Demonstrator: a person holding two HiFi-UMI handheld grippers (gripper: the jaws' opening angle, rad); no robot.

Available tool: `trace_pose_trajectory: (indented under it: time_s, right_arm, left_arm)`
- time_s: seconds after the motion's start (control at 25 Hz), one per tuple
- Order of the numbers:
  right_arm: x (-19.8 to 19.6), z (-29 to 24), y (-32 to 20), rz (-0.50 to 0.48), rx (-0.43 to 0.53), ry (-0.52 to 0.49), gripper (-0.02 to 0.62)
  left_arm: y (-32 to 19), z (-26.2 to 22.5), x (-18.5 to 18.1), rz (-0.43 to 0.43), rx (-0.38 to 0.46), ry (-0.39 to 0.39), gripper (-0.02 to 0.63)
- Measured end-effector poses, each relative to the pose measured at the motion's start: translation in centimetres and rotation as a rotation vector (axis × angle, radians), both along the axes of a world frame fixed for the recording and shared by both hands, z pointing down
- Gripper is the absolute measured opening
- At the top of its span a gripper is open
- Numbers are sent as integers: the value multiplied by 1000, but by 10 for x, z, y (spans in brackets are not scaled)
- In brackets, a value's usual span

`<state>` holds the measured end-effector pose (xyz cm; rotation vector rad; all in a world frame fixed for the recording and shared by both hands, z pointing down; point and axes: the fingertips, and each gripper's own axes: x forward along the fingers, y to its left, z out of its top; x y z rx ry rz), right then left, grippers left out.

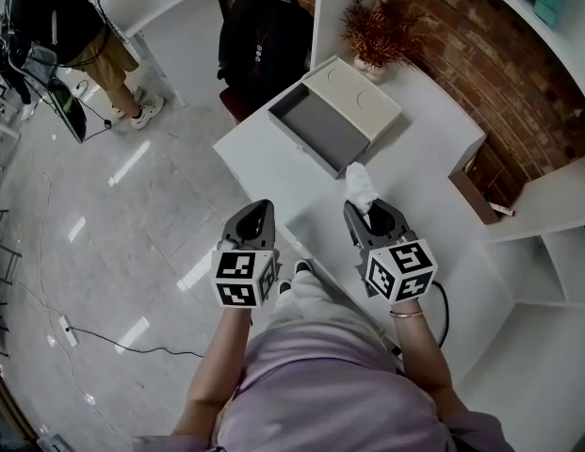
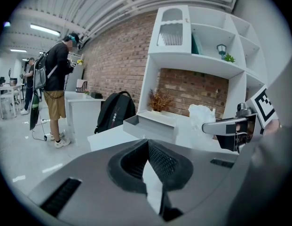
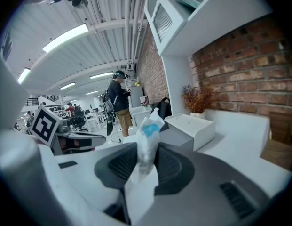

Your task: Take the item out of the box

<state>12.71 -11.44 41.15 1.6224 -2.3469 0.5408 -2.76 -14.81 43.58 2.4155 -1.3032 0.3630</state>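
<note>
From my feed, the glossy floor (image 1: pixel 104 215) fills the left of the head view, and the white bench (image 1: pixel 414 158) runs up the middle to a brick wall (image 1: pixel 499 73). White shelves (image 1: pixel 556 205) stand at the right. A person (image 1: pixel 85 36) stands on the floor at the far left, well apart from the bench. A black backpack (image 1: pixel 264 40) sits upright beyond the bench's far corner.

The box (image 1: pixel 301 144) lies open on the far part of the bench, and its grey inside looks bare. Its white lid (image 1: pixel 353 97) lies touching its far side, facing up. A dried plant (image 1: pixel 377 31) stands just behind the lid, against the wall.

Both grippers hang over the bench's near edge, side by side and apart from each other. The left gripper (image 1: pixel 257 213) has its fingers (image 2: pixel 129 161) closed together at the tips, with nothing between them. Through the slit lower down I see only the bench.

The right gripper (image 1: pixel 375 213) has its fingers (image 3: pixel 122 166) clamped on the packet (image 1: pixel 360 185), a crinkled clear plastic wrap with something blue inside. It sticks up out of the fingers. The packet is out of the box, held above the bench on the near side of the box, clear of its rim.
</note>
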Motion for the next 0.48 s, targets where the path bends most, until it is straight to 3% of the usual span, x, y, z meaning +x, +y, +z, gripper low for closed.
trace_pose_trajectory:
  time_s: [0.48]
  right_arm:
    - [-2, 1, 5, -9, 4, -18, 107]
  left_arm:
    - [8, 3, -3, -14, -4, 2, 0]
